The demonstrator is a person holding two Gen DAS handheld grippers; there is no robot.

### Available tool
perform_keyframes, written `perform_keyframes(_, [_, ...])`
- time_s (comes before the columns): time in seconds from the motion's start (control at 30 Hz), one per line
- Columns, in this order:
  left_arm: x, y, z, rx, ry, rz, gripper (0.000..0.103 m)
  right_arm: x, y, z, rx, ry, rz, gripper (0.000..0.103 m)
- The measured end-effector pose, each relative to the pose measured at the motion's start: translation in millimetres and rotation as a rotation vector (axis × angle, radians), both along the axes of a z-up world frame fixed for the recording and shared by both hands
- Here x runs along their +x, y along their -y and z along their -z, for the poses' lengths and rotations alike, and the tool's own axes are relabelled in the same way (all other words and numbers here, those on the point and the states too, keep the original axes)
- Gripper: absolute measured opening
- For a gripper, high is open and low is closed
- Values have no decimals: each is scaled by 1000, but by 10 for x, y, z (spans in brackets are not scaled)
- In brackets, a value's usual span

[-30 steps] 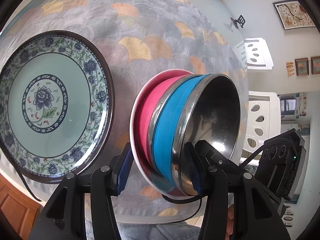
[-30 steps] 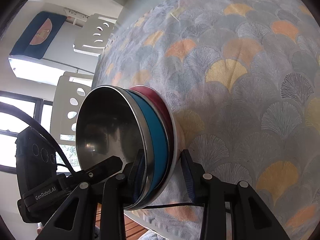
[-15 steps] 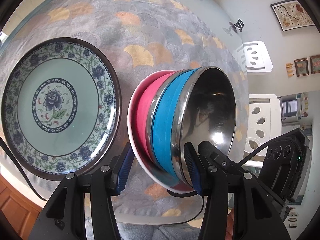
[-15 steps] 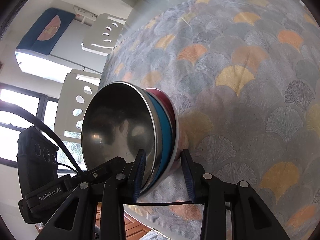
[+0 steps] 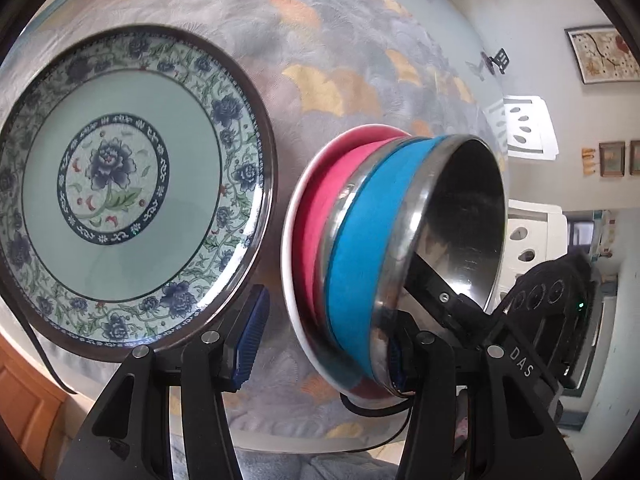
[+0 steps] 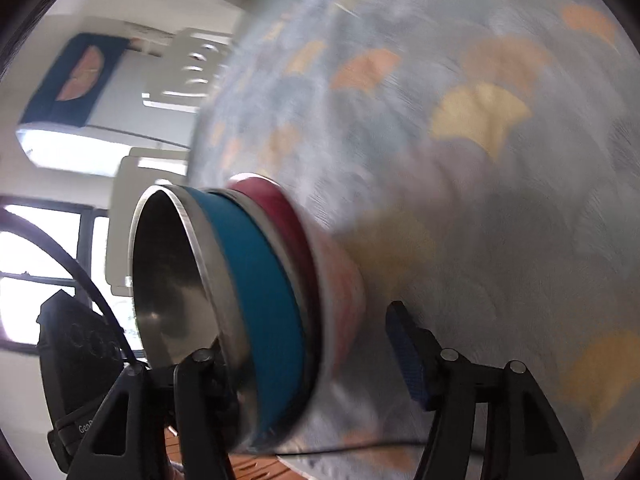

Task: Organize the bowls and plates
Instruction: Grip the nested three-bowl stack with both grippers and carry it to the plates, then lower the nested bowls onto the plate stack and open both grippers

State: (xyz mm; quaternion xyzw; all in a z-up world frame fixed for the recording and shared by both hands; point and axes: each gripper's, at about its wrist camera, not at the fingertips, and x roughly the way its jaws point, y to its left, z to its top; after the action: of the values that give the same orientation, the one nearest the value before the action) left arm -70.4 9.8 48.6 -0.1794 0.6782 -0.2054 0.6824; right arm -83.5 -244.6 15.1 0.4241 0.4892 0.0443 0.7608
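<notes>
A stack of a blue-banded steel bowl [image 5: 372,240] nested in a pink bowl [image 5: 320,216] sits on the patterned tablecloth. A floral plate [image 5: 120,192] lies to its left. My left gripper [image 5: 320,344] is open, its jaws straddling the stack's near rim. My right gripper [image 6: 308,364] is open, jaws wide on either side of the stack [image 6: 260,300], with the left finger inside the steel bowl. The right wrist view is motion-blurred.
The round table with the fan-patterned cloth [image 5: 320,92] ends close behind the bowls. White chairs [image 5: 524,128] stand past its far edge. A wooden cabinet [image 5: 24,408] shows below the near edge.
My right gripper's jaws have opened wide from the stack's rim. The stack sits down on the cloth, nearer the plate. The left gripper's jaws have spread a little.
</notes>
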Motion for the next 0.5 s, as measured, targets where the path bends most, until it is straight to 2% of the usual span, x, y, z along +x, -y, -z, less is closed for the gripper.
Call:
perform_keyframes(0.17, [-29, 84, -153, 60, 82, 50, 47, -22, -66, -142, -63, 49, -27, 39])
perform_keyframes(0.37, [-43, 50, -240, 41, 96, 48, 47, -4, -120, -174, -97, 50, -38, 39])
perform_keyframes(0.5, [-78, 9, -396, 58, 154, 49, 47, 2, -201, -293, -134, 85, -59, 39])
